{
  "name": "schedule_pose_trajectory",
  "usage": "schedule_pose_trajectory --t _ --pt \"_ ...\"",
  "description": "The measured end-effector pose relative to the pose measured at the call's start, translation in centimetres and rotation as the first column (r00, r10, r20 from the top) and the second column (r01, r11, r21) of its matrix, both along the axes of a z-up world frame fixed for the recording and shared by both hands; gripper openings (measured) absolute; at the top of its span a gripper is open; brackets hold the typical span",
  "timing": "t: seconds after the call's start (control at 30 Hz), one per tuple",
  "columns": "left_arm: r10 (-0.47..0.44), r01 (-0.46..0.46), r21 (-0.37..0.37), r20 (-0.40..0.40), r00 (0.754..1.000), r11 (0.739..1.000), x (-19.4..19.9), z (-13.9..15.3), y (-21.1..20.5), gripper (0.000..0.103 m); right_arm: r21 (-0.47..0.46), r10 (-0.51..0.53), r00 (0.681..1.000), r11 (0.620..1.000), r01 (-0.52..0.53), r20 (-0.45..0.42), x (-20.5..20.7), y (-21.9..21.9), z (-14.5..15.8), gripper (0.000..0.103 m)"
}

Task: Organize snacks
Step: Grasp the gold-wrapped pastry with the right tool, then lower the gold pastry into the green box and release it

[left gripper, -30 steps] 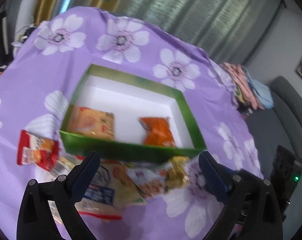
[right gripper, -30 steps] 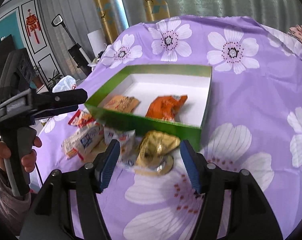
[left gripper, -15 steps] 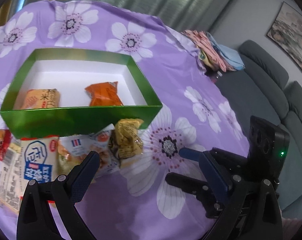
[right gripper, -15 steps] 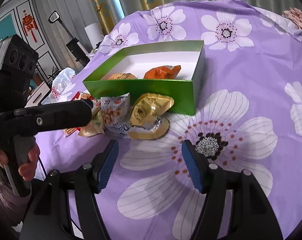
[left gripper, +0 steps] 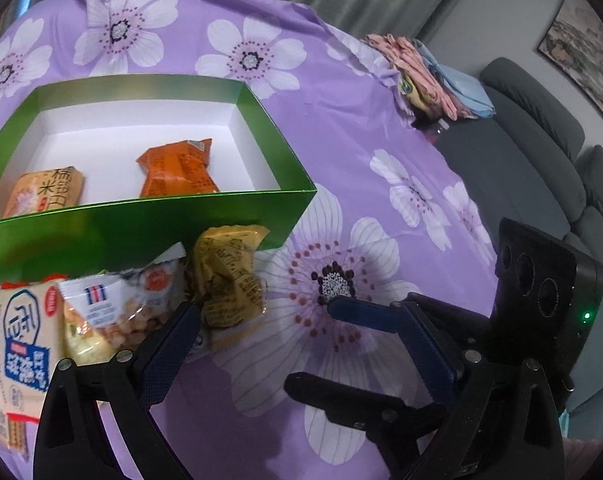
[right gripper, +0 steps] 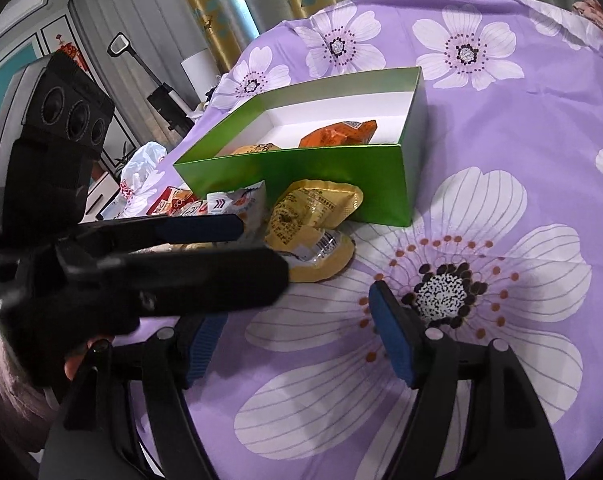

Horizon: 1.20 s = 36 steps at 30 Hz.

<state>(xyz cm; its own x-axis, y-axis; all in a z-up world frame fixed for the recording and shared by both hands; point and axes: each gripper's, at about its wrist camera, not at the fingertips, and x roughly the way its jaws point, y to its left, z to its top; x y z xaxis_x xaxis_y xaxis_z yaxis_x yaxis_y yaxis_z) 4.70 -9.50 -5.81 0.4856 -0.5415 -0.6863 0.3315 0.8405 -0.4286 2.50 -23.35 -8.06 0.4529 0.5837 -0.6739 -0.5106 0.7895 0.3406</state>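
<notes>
Purple flowered cloth covers the tabletop [left gripper: 381, 128]; green box [left gripper: 149, 236] ahead of both jaws holds two packets; yellow snack packet [left gripper: 229, 280] lies against its near wall, just off the left gripper [left gripper: 305, 340] tip; right gripper [right gripper: 297, 344] hovers alongside; both jaws apart and empty. Step, as judged: approach to grasp; next, close on the packet, lift over the wall.

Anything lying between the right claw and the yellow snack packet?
In the right wrist view, only bare flowered tablecloth lies between the open right claw and the yellow snack packet; the left claw reaches in from the left.
</notes>
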Motion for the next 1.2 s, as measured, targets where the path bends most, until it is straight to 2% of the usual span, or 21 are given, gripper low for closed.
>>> schedule_pose_trajectory --t 0.13,0.3,0.37,0.5,0.57,0.63,0.67,0.7,0.83,0.97,1.2 --pt "0.022 -0.022 0.004 -0.022 1.0 1.0 0.9 -0.6 -0.2 0.085 0.002 0.005 1.0 1.0 -0.005 -0.016 0.6 0.2 -0.5 0.073" --pt "0.055 -0.055 0.015 -0.029 0.998 0.998 1.5 -0.8 0.0 0.078 0.011 0.018 1.0 1.0 -0.018 -0.026 1.7 0.4 -1.0 0.073" --pt "0.076 -0.075 0.031 -0.032 0.997 0.997 1.7 -1.0 0.1 0.067 0.007 0.028 0.999 1.0 -0.028 -0.03 2.1 0.8 -1.2 0.073" --pt "0.102 -0.098 0.064 -0.051 0.994 0.993 2.3 -1.4 0.3 0.054 0.001 0.053 0.998 0.999 -0.053 -0.043 2.9 1.6 -1.6 0.073" --pt "0.114 -0.109 0.076 -0.066 0.991 0.991 2.6 -1.7 0.4 0.043 0.003 0.056 0.997 0.998 -0.056 -0.052 3.1 1.8 -1.7 0.073" --pt "0.127 -0.119 0.09 -0.093 0.988 0.989 3.0 -2.1 0.5 0.038 -0.005 0.055 0.997 0.998 -0.055 -0.056 3.3 2.1 -1.9 0.063" --pt "0.128 -0.12 0.087 -0.098 0.987 0.989 3.0 -2.2 0.6 0.037 -0.015 0.048 0.997 0.999 -0.049 -0.058 3.4 2.2 -1.9 0.059" --pt "0.13 -0.121 0.088 -0.098 0.987 0.989 3.0 -2.1 0.7 0.037 -0.023 0.032 0.998 0.999 -0.034 -0.062 3.6 2.1 -2.0 0.05" --pt "0.119 -0.111 0.085 -0.096 0.988 0.99 3.1 -2.1 0.5 0.035 -0.017 0.025 0.998 1.0 -0.026 -0.057 3.4 1.9 -2.0 0.044" --pt "0.11 -0.105 0.052 -0.098 0.989 0.993 2.8 -1.7 0.7 0.034 -0.01 0.017 1.0 1.0 -0.017 -0.026 2.9 1.8 -1.5 0.04" --pt "0.08 -0.079 0.033 -0.035 0.996 0.996 1.5 0.1 0.2 0.034 -0.003 -0.015 1.0 1.0 0.015 0.013 1.5 1.2 0.1 0.04"
